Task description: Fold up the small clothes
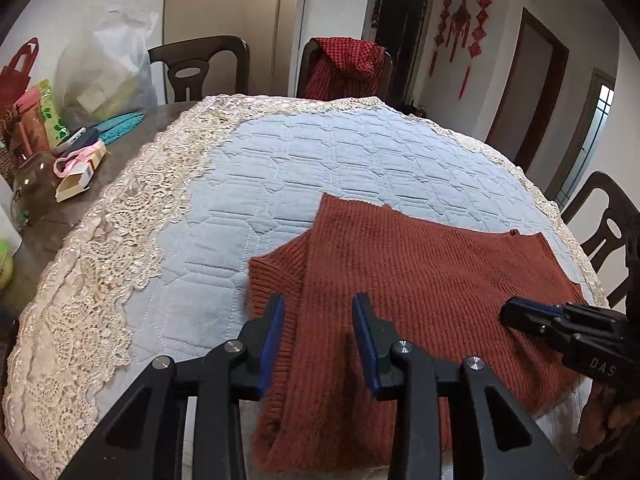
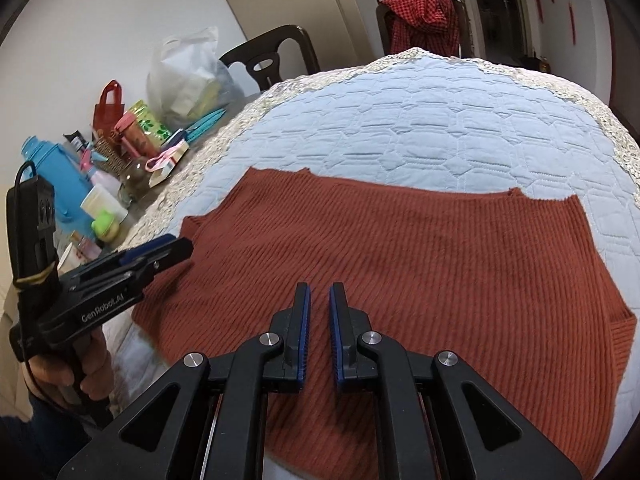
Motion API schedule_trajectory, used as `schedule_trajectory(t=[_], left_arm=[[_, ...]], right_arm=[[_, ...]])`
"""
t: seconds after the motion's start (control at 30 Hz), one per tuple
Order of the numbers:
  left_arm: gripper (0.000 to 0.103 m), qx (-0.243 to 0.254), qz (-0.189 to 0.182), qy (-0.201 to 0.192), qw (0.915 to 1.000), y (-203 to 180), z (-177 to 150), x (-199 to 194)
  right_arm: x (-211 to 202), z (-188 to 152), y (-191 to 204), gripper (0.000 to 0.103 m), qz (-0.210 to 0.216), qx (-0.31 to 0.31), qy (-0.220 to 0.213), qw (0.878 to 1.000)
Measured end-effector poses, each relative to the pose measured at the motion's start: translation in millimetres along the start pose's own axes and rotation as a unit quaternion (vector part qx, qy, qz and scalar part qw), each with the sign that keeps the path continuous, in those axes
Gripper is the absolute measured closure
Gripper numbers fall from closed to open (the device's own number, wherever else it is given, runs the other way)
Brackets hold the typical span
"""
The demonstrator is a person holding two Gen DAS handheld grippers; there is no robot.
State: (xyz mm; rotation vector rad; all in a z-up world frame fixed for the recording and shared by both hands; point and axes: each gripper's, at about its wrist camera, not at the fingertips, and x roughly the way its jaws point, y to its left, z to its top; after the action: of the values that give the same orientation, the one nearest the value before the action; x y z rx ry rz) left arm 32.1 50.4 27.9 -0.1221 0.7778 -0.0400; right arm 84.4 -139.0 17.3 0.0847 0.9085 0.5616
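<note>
While lying flat on the blue quilted cover [image 2: 440, 128], rust knit sweater [image 2: 400, 248] partly folded, further folds left; left gripper [image 1: 319, 312] part-open, right gripper [image 2: 319, 300] nearly shut, both empty.

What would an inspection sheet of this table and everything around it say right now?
Surface: table under a pale blue quilted cover with lace edging.
Job's things: rust knit sweater lying flat, left sleeve folded in.
Clutter: white plastic bag, blue bottle, small boxes and jars at the table's left end.
Grippers: left gripper open over the sweater, nothing held; right gripper nearly closed, a narrow gap showing, empty.
Cables: black cord on the left gripper's handle.
Surroundings: dark chairs, red checked garment over one, red knot ornaments on the wall.
</note>
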Motion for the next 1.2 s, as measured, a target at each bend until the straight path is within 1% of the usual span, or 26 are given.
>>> schedule_trajectory(t=[0.17,0.27,0.33,0.5,0.63,0.77,0.97,1.03,1.13,1.2], left_arm=[[0.061,-0.009,0.009,0.001,0.9999,8,-2,0],[0.056,-0.020,0.010,0.005,0.9998,13,-4,2],[0.055,-0.028,0.006,0.010,0.9996,17,-6,4],[0.046,-0.045,-0.011,0.022,0.9987,25,-12,10],[0.044,-0.051,-0.018,0.023,0.9982,26,-12,14],[0.044,-0.057,-0.035,0.026,0.9974,27,-5,21],[0.035,-0.079,-0.080,0.034,0.9931,30,6,35],[0.035,-0.086,-0.089,0.036,0.9917,31,8,39],[0.038,-0.075,-0.088,0.037,0.9926,25,7,38],[0.046,-0.071,-0.095,0.038,0.9921,22,3,36]], right_arm=[[6,0,0,0.093,-0.006,-0.005,0.003,1.000],[8,1,1,0.093,-0.007,-0.007,0.002,1.000],[10,4,0,0.093,-0.008,-0.007,0.002,1.000],[15,8,-4,0.093,-0.014,0.002,0.001,1.000],[21,11,-8,0.093,-0.017,0.010,0.003,1.000],[23,13,-10,0.093,-0.019,0.012,0.002,1.000],[28,16,-17,0.093,-0.015,0.023,0.006,1.000],[28,16,-17,0.093,-0.015,0.023,0.006,1.000],[29,16,-17,0.093,-0.015,0.023,0.005,1.000],[29,16,-18,0.093,-0.013,0.024,0.005,1.000]])
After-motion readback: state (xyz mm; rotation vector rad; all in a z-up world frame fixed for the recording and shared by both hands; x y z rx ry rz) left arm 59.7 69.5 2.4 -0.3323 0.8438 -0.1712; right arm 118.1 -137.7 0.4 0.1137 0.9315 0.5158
